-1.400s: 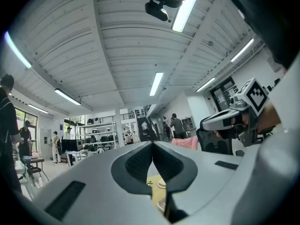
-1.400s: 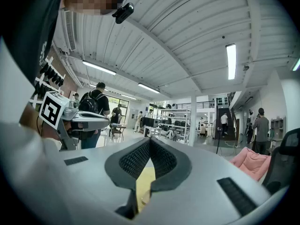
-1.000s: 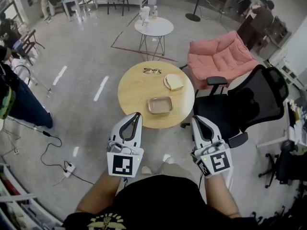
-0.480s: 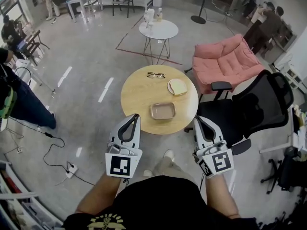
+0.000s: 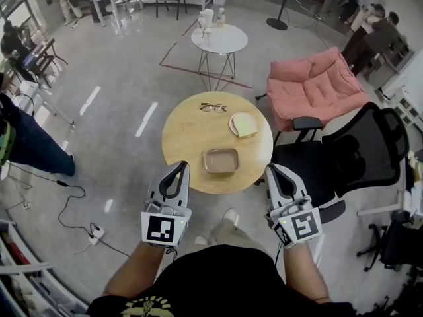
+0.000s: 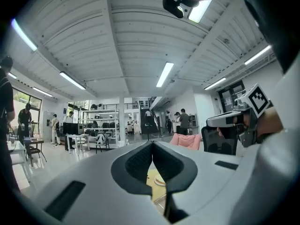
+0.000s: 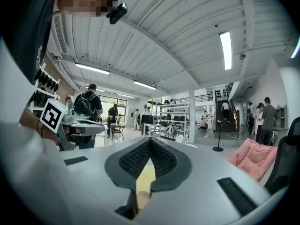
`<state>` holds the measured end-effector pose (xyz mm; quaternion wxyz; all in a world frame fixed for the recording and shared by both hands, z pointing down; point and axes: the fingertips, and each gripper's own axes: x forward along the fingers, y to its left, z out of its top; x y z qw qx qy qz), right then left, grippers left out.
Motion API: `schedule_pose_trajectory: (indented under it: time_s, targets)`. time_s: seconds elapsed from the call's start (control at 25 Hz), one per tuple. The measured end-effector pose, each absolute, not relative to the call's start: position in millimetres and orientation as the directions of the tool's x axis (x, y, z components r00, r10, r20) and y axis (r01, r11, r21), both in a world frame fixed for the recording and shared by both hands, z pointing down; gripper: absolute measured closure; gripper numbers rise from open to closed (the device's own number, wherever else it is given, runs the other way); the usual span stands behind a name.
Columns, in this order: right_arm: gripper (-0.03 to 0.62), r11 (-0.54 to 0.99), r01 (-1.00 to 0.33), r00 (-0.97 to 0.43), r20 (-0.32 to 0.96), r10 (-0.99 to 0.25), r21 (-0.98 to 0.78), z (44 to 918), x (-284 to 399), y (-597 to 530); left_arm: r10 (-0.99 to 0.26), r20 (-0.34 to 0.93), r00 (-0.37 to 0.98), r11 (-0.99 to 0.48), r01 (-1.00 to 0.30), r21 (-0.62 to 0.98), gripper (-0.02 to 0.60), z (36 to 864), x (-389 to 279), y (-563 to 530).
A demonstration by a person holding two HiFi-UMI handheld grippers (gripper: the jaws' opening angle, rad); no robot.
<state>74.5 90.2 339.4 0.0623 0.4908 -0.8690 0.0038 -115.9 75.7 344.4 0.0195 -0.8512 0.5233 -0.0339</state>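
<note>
1. left hand-held gripper [image 5: 180, 166]: jaws closed tip to tip with nothing between them, as the left gripper view [image 6: 152, 145] confirms. it hangs in the air at about 7 o'clock from the centre of the tabletop [image 5: 188, 134], short of the rim and touching nothing.
2. tabletop, round, wooden: glasses [image 5: 213, 107] at its 12 o'clock edge; metal tray [image 5: 221, 160] near its 6 o'clock edge, apparently empty; plate [image 5: 232, 123] at 2 o'clock, carrying a bread slice [image 5: 246, 125]. these items lie apart from one another. the tray is the item nearest both grippers.
3. right hand-held gripper [image 5: 271, 170]: jaws likewise pressed together on nothing [image 7: 149, 143]. it is at about 4 o'clock from the tabletop centre, near the rim and close to the black office chair [image 5: 344, 154].
4. hazards (judgement):
   - closed jaws lowered onto the tray would push it, not grip it. since it sits near the 6 o'clock rim, it could slide off.
   - a sweep of the right gripper toward 3 o'clock could strike the chair armrest.
   - a reach toward 12 o'clock could knock the plate or the glasses.
   - the floor cable [image 5: 73, 197] at 8 o'clock could catch a foot.
5. count: hand-held grippers 2; tabletop 1; tray 1; plate 1; bread slice 1; glasses 1 pair; office chair 1; floor cable 1.
</note>
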Motion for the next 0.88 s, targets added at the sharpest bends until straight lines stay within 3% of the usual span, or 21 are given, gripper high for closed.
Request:
schedule_pose_trajectory:
  time_s: [0.56, 0.88]
  targets:
    - [0.579, 0.552, -0.833, -0.546, 0.11, -0.83, 0.032, 338.7, 97.4, 18.2, -0.889, 0.033, 0.457, -0.458, -0.886, -0.074, 0.563, 335.6, -76.0, 0.4]
    - [0.579, 0.593, -0.805, -0.59, 0.099, -0.801, 0.006, 337.5, 112.9, -30.2, -0.925, 0.078, 0.372, -0.379, -0.918, -0.12, 0.563, 336.8, -75.2, -36.0]
